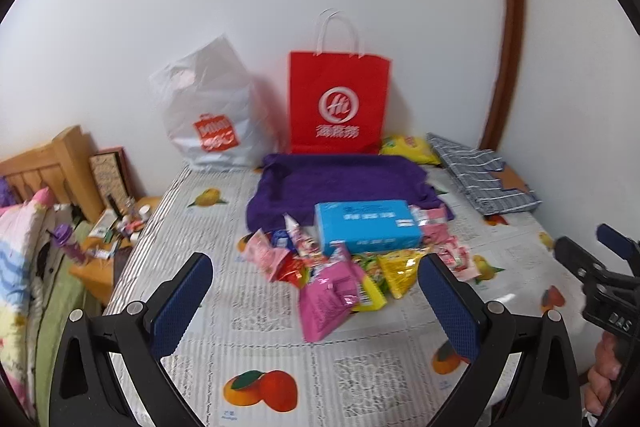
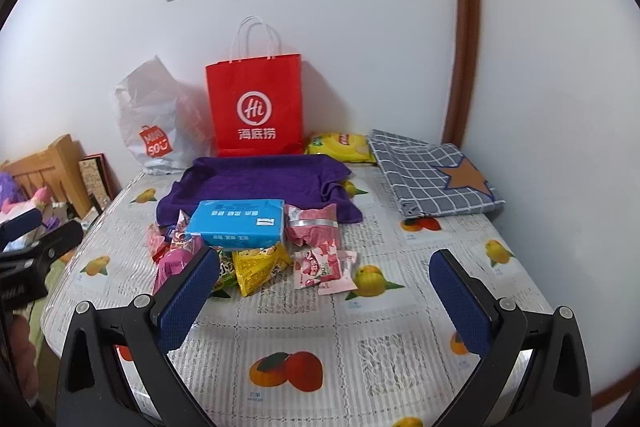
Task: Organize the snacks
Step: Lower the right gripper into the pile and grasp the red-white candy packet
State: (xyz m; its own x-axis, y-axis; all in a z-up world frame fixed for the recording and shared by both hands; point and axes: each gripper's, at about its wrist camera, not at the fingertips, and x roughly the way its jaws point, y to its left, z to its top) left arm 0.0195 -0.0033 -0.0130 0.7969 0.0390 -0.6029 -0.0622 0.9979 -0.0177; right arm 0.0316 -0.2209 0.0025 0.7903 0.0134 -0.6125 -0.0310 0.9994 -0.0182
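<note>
Crinkly foil snack packets (image 1: 340, 279) heaped around a flat blue box (image 2: 237, 223) mid-table, on glossy fruit-print tablecloth (image 2: 304, 323), before a plush purple towel (image 1: 340, 183) and stiff red paper bag (image 2: 254, 105). Left gripper (image 1: 316, 281) spread wide, empty; right gripper (image 2: 324, 277) likewise wide, touching nothing.

We read "Hi" in a white circle on the red paper bag (image 2: 254, 107), with the characters "海底捞" in white beneath it. The white plastic bag (image 2: 154, 119) carries an orange logo reading "MINISO", partly creased. On the other gripper's black body (image 1: 612, 315) we make out "DAS". The blue box (image 2: 238, 221) bears white print too small to read.
</note>
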